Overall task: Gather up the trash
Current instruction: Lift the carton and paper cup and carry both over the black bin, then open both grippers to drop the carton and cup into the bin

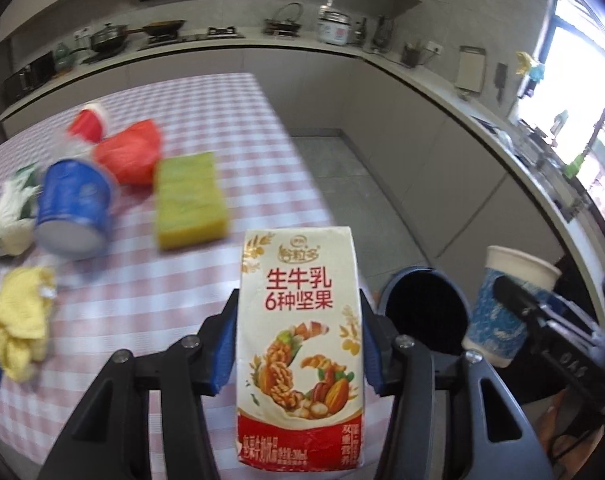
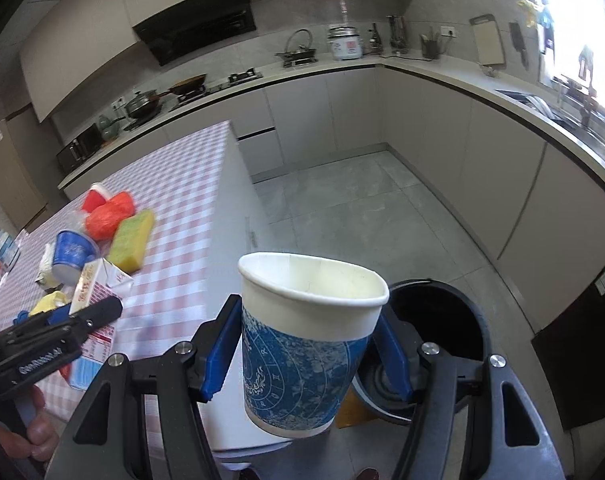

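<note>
My left gripper (image 1: pixel 298 328) is shut on a cream and red milk carton (image 1: pixel 298 344), held upright above the table's right edge. My right gripper (image 2: pixel 306 344) is shut on a blue and white paper cup (image 2: pixel 302 344), squeezed slightly oval, held just left of the open black trash bin (image 2: pixel 438 328). The bin (image 1: pixel 422 312) and the cup (image 1: pixel 502 304) also show in the left wrist view, to the right of the carton. The carton (image 2: pixel 90 284) and the left gripper show at the left of the right wrist view.
On the pink checked table (image 1: pixel 230 128) lie a blue cup on its side (image 1: pixel 74 208), a yellow-green sponge (image 1: pixel 188 200), a red bag (image 1: pixel 130 152), a red cup (image 1: pixel 87 122), a yellow cloth (image 1: pixel 20 332) and white wrappers (image 1: pixel 10 216). Grey floor and kitchen counters lie beyond.
</note>
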Demonstrator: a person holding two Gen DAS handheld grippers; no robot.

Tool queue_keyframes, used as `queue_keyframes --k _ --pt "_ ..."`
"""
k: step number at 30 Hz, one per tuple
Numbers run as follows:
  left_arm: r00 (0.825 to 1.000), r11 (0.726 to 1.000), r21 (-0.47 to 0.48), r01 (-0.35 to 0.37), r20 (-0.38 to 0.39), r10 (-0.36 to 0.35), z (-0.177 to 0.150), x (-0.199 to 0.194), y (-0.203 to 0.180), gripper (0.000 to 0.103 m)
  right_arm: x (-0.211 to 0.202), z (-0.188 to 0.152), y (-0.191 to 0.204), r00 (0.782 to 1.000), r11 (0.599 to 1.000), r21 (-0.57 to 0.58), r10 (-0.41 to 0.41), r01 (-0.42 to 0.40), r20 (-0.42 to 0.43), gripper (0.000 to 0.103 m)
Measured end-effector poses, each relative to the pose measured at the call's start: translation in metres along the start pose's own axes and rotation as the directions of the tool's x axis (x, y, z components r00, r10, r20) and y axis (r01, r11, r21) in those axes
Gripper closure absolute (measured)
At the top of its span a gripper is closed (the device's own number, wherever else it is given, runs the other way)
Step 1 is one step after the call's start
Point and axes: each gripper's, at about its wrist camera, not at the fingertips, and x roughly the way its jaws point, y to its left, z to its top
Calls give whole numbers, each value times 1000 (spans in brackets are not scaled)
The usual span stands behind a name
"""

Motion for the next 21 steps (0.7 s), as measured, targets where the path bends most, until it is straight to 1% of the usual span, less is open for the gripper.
queue_keyframes --k 3,5,7,10,12,15,18,21 --pt "998 997 33 65 -23 -65 5 15 -41 50 3 -2 -36 999 999 31 -38 38 -13 37" --pt "993 992 51 113 -48 -111 7 28 -71 50 6 -4 -58 998 997 42 -58 59 -25 37" --pt "988 988 62 142 -69 -137 10 43 -97 50 14 -6 -80 996 996 46 -74 76 -44 37" --pt "982 984 64 166 -104 -159 4 69 -130 50 30 -13 -110 994 995 57 -81 86 -75 37" --pt "979 986 57 160 -135 -151 -5 91 -147 50 45 -19 -127 992 995 53 -83 88 -98 37" --pt "977 989 55 134 -175 -122 -16 125 -163 50 72 -29 -150 987 995 52 -77 84 -139 37" --pt "969 992 51 118 -224 -104 -30 159 -176 50 101 -39 -168 981 996 46 -65 74 -183 37" --pt "964 993 49 106 -252 -91 -38 185 -182 50 121 -45 -181 977 997 18 -76 82 -201 34"
